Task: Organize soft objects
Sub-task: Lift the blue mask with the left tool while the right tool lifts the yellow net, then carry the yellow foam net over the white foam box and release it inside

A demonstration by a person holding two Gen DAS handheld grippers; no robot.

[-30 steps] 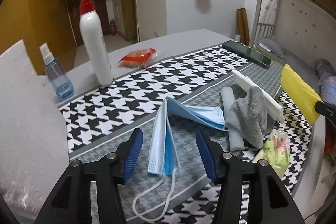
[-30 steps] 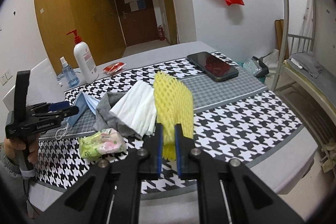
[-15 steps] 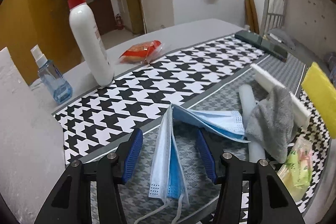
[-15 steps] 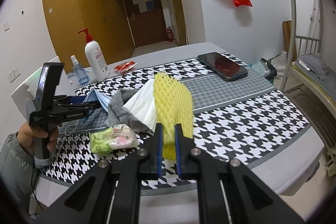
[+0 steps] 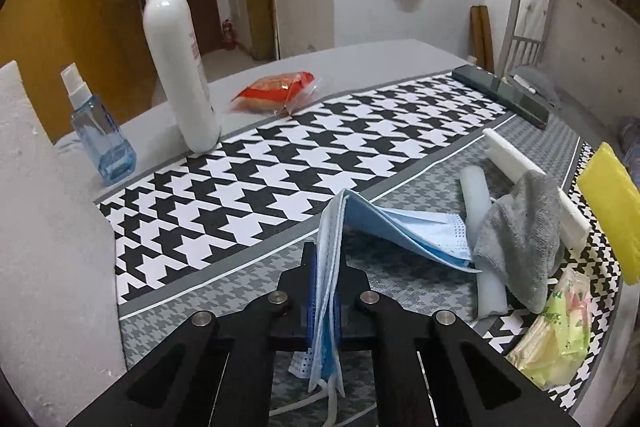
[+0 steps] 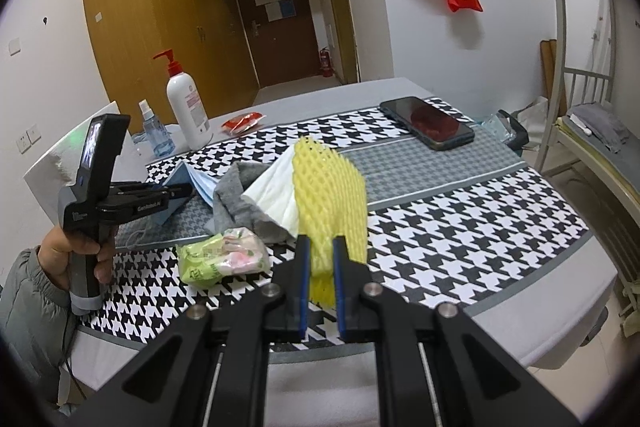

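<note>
Face masks (image 5: 326, 267): thin pleated blue stack, near edge of the houndstooth table (image 5: 280, 155), 6 o'clock in left wrist view.
Left gripper (image 5: 325, 301): clamped on the mask stack.
Right gripper (image 6: 320, 275): pinched on yellow foam net (image 6: 328, 187), spongy lattice sleeve, 6 o'clock.
Grey cloth (image 5: 520, 227): fuzzy, draped over white foam sheets (image 5: 532, 179), 3 o'clock.
Risk: slippery layers may fan out; dangling ear loops could snag the cloth.
</note>
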